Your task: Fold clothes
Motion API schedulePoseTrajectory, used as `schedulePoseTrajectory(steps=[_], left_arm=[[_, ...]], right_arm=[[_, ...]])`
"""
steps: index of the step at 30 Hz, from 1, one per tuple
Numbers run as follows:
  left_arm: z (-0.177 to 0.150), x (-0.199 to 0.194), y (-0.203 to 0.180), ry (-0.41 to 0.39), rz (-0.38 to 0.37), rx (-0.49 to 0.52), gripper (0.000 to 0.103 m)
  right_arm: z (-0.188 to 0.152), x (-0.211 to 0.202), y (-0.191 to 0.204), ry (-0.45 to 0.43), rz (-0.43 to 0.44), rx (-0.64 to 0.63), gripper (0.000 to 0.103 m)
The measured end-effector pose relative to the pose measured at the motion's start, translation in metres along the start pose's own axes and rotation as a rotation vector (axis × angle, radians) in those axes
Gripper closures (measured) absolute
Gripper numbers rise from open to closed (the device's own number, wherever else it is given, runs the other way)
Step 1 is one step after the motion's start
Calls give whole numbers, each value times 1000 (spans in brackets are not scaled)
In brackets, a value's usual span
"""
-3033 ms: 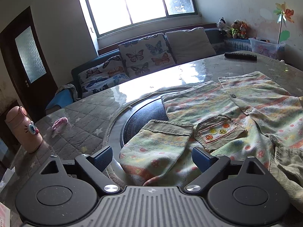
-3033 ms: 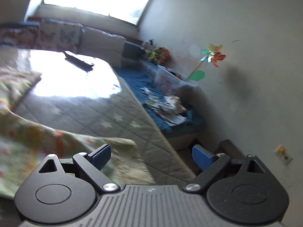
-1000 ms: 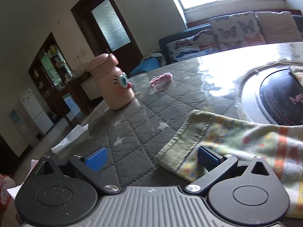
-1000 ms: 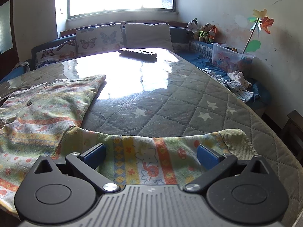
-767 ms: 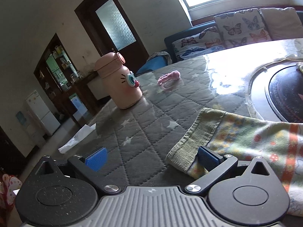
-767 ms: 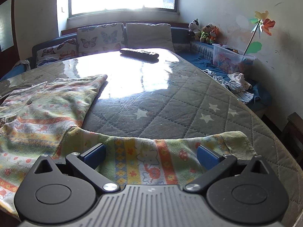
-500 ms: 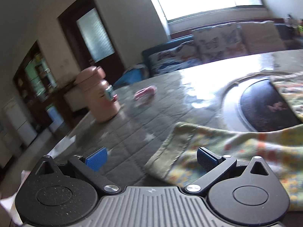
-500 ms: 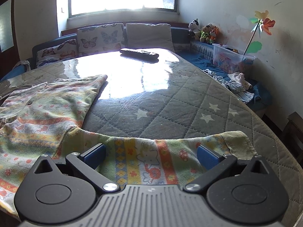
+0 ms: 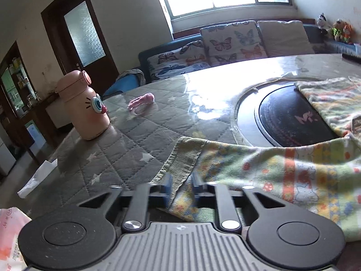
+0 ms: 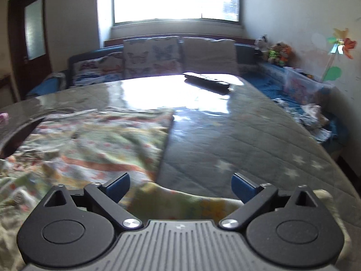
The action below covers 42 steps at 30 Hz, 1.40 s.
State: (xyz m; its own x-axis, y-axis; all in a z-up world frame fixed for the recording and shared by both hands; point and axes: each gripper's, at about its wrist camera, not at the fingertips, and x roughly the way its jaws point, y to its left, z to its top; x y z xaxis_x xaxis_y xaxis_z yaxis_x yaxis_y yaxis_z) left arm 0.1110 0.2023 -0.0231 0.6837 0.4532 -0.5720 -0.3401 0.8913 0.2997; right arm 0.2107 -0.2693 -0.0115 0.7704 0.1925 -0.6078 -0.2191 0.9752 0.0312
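A child's patterned jacket point(image 10: 90, 144) in green, yellow and orange lies spread on the quilted table point(image 10: 237, 140). In the left wrist view its left sleeve point(image 9: 282, 171) stretches toward me. My left gripper point(image 9: 181, 186) is closing, and the sleeve's ribbed cuff point(image 9: 185, 160) is pinched between the blue pads. In the blurred right wrist view, my right gripper point(image 10: 180, 185) hovers over the other sleeve point(image 10: 180, 205). Its jaws are wide and just starting to close, and the pads point(image 10: 118, 184) are clear of the cloth.
A pink cartoon bottle point(image 9: 83, 110) and a pink hair tie point(image 9: 141, 101) sit on the table's left side. A dark round inset point(image 9: 291, 117) lies under part of the jacket. A black remote point(image 10: 206, 81) rests at the far edge, before a sofa with butterfly cushions point(image 9: 227, 43).
My left gripper went from wide open to closed on the sleeve cuff and swung a little right. The right gripper lifted and shifted left, and its view is now blurred.
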Motion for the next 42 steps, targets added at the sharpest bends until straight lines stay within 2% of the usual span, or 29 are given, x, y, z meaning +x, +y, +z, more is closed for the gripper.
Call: schedulePoseTrajectory(steps=[3, 5, 7, 9, 13, 18, 32, 36, 38, 40, 42], left_arm=[[-2, -1, -3, -2, 13, 17, 96], [-4, -1, -2, 2, 25, 21, 98], [-6, -2, 1, 2, 28, 20, 98], [-7, -3, 3, 2, 32, 21, 99], [-7, -2, 2, 1, 46, 37, 98], [-8, -1, 3, 2, 73, 42, 98], [-23, -5, 37, 39, 172, -6, 98], [-28, -7, 46, 48, 186, -11, 98], [-30, -8, 47, 46, 186, -4, 98], [-30, -8, 45, 45, 192, -2, 98], [-31, -8, 43, 43, 198, 3, 99]], right_arm=[[8, 15, 15, 21, 45, -34, 14], [12, 28, 23, 39, 49, -54, 23], [15, 38, 24, 63, 70, -39, 37], [16, 43, 26, 62, 70, -45, 40], [22, 47, 31, 60, 80, -66, 55], [32, 62, 43, 52, 97, -94, 61], [50, 95, 98, 34, 204, -197, 61], [56, 97, 108, 46, 231, -203, 56], [54, 89, 101, 44, 234, -182, 53], [51, 80, 93, 38, 221, -173, 45], [44, 72, 81, 43, 204, -161, 44]])
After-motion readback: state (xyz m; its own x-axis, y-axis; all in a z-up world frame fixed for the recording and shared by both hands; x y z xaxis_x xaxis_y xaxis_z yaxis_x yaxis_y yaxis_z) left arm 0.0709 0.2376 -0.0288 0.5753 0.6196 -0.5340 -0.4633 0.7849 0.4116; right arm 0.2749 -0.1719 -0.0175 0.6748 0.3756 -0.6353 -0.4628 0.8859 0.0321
